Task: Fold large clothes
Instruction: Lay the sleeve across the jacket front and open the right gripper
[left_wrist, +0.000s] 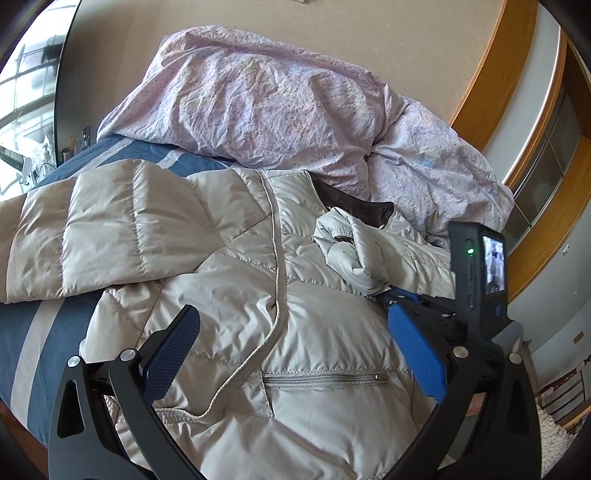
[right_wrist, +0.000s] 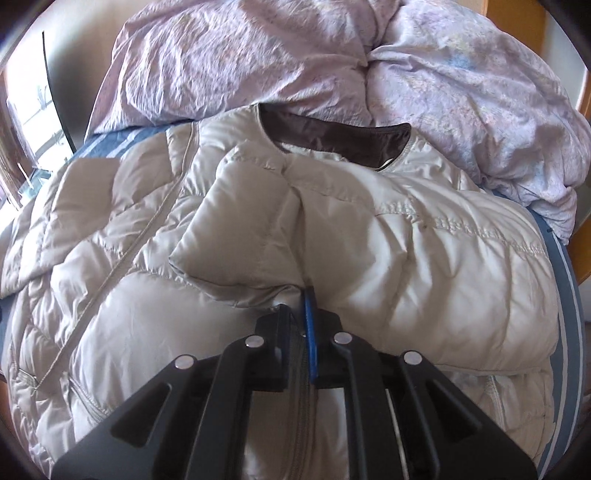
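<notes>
A beige quilted puffer jacket (left_wrist: 229, 266) lies front-up on the bed, its left sleeve (left_wrist: 85, 236) stretched out to the left. It has a brown-lined collar (left_wrist: 354, 206) and a zipped pocket (left_wrist: 325, 378). My left gripper (left_wrist: 291, 332) is open and empty just above the jacket's front. My right gripper (right_wrist: 304, 295) is shut on the jacket's right sleeve (right_wrist: 258, 221), which is lifted and folded over the chest. That gripper also shows in the left wrist view (left_wrist: 388, 291), with the sleeve cuff (left_wrist: 351, 254) bunched beyond it.
A crumpled pink duvet (left_wrist: 266, 99) is heaped at the head of the bed behind the jacket. The blue sheet with pale stripes (left_wrist: 40, 343) shows at the left. A beige wall and wooden-framed doorway (left_wrist: 491, 85) stand at the back right.
</notes>
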